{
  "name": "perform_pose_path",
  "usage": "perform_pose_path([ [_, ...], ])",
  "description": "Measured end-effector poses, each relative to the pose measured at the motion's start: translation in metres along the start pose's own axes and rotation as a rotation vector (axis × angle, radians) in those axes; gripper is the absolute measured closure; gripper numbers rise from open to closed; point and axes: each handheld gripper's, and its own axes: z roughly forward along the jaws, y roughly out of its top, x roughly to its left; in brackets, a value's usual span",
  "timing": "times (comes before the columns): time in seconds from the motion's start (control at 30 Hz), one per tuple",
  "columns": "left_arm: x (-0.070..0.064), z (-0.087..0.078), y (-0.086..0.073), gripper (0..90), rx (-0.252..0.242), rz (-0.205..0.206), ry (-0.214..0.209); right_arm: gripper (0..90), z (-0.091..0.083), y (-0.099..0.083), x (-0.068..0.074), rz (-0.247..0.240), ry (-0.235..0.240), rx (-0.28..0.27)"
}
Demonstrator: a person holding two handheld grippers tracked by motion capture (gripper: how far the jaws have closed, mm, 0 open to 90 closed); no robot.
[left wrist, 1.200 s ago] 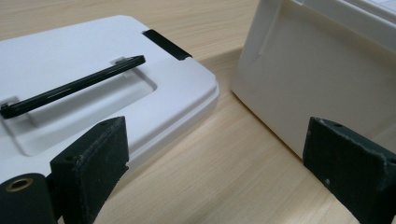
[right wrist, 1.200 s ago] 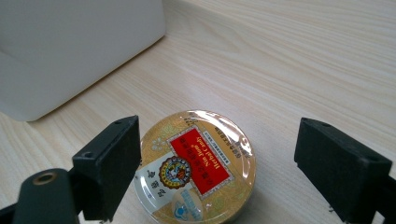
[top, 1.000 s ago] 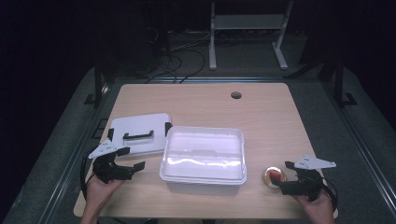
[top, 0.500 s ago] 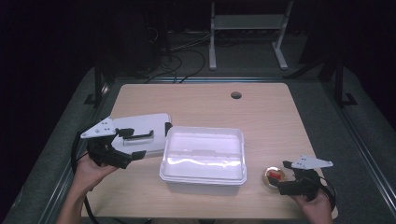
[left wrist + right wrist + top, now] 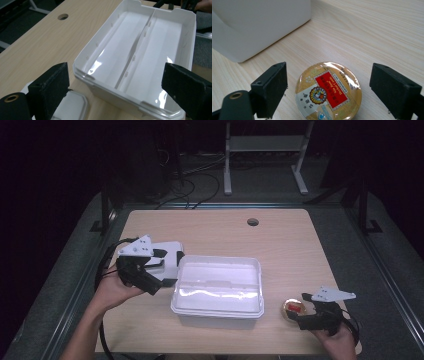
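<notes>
Wooden table (image 5: 290, 250) | white bin (image 5: 218, 287) empty, divided | tin (image 5: 328, 91) outside bin

Glossy white plastic bin (image 5: 140, 62) (film-sealed tin (image 5: 328, 92)) on matt wooden table (image 5: 280, 240).

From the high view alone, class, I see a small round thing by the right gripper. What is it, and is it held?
Observer: It is a round gold tin with a red label. The right gripper stands open with a jaw on either side of it, neither touching.
Operator: Is the white box divided inside?
Observer: Yes. In the left gripper view a low rib splits the white box into two long compartments, both empty.
Operator: And the left gripper?
Observer: The left gripper is open, with its jaws spread before the box's near end and holding nothing.
</notes>
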Motion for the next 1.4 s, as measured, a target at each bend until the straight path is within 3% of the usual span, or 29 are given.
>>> perform_pose_path([
  [0.23, 0.0, 0.011, 0.017, 10.2, 0.042, 0.053, -0.037, 14.2, 0.0, 0.0, 0.001, -0.003, 0.005, 0.004],
  [0.67, -0.004, 0.029, 0.039, 14.1, 0.099, 0.107, -0.109, 14.2, 0.0, 0.001, 0.001, -0.007, 0.009, 0.004],
  [0.7, -0.004, 0.032, 0.043, 14.4, 0.125, 0.126, -0.114, 14.2, 0.0, 0.001, 0.001, -0.007, 0.01, 0.006],
  [0.87, -0.007, 0.044, 0.052, 16.7, 0.164, 0.162, -0.141, 14.2, -0.001, 0.001, 0.003, -0.019, 0.011, 0.007],
  [1.13, -0.009, 0.061, 0.065, 23.6, 0.235, 0.209, -0.17, 14.2, 0.001, 0.003, 0.004, -0.032, 0.014, 0.016],
  [1.27, -0.013, 0.076, 0.073, 31.3, 0.284, 0.247, -0.204, 14.2, 0.0, 0.004, 0.005, -0.034, 0.009, 0.006],
  [1.4, -0.013, 0.088, 0.076, 38.2, 0.313, 0.26, -0.232, 14.2, 0.0, 0.004, 0.005, -0.041, 0.014, 0.009],
])
